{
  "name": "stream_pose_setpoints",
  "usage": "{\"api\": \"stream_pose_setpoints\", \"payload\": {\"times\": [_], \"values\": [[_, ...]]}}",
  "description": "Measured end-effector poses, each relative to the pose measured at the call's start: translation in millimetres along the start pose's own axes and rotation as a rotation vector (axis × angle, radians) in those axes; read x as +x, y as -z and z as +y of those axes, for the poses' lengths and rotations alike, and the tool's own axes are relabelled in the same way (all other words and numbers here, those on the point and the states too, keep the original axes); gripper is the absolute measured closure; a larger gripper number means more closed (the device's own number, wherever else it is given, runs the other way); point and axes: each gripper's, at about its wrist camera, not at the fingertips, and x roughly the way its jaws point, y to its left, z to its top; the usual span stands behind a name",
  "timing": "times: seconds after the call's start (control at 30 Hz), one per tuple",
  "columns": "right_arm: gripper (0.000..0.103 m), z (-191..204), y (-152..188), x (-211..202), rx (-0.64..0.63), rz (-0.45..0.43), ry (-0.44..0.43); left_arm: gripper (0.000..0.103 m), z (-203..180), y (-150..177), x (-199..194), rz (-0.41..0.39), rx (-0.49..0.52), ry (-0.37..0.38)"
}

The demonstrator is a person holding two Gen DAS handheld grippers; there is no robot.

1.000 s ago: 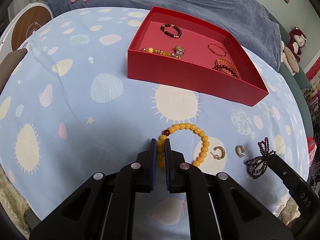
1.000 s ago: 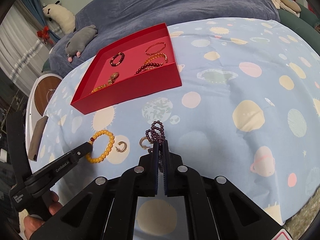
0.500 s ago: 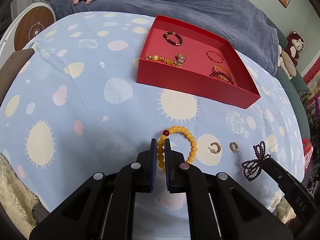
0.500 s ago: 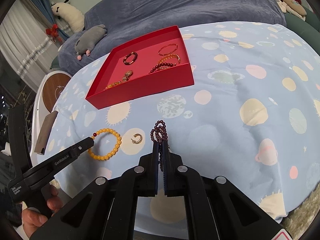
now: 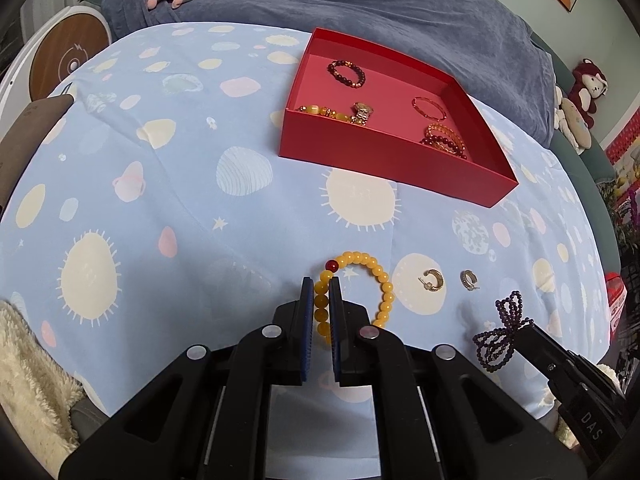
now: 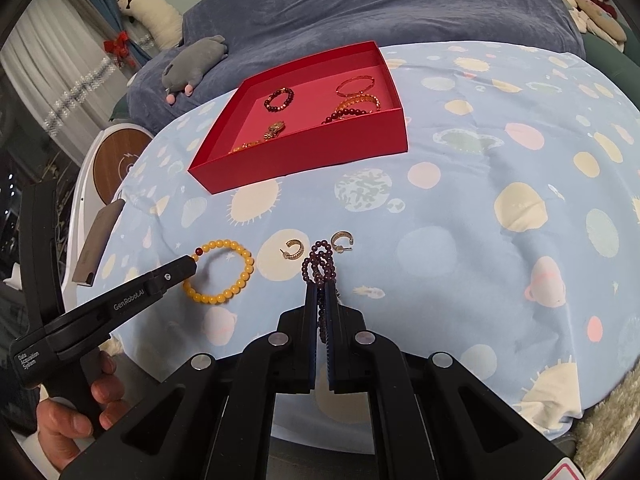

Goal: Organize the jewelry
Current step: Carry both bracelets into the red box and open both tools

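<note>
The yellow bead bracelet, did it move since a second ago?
Yes. The yellow bead bracelet, pinched in the left gripper, has come up off the cloth; in the right wrist view it now sits farther from the gold hoop earring lying there.

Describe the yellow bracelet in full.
The yellow bracelet is one loop of round, glossy amber-yellow beads with a single dark red bead. The left gripper is shut on its left side, pads pressing the beads. The loop stretches rightward from the jaws above the blue patterned cloth, near the gold earring; whether it still touches the cloth is unclear.
</note>
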Motion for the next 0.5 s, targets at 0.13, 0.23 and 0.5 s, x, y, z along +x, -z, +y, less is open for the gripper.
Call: {"api": "stream_pose_setpoints", "payload": {"times": [0.13,0.23,0.5], "values": [[0.099,2.7,-1.5,-2.6,-0.004,-0.009,-0.004,0.096,-4.2,-3.0,-5.8,-0.012,0.011,0.004],[0.099,5.3,-4.0,-4.0,-0.008,-0.013,-0.007,0.096,-9.3,-6.1,-10.6,-0.023,0.024,0.007],[0.099,10.8,-15.8,-10.1,-0.017,-0.033,-0.023,0.096,-21.4,-17.3,-24.0,-0.044,0.04,0.04]]}}
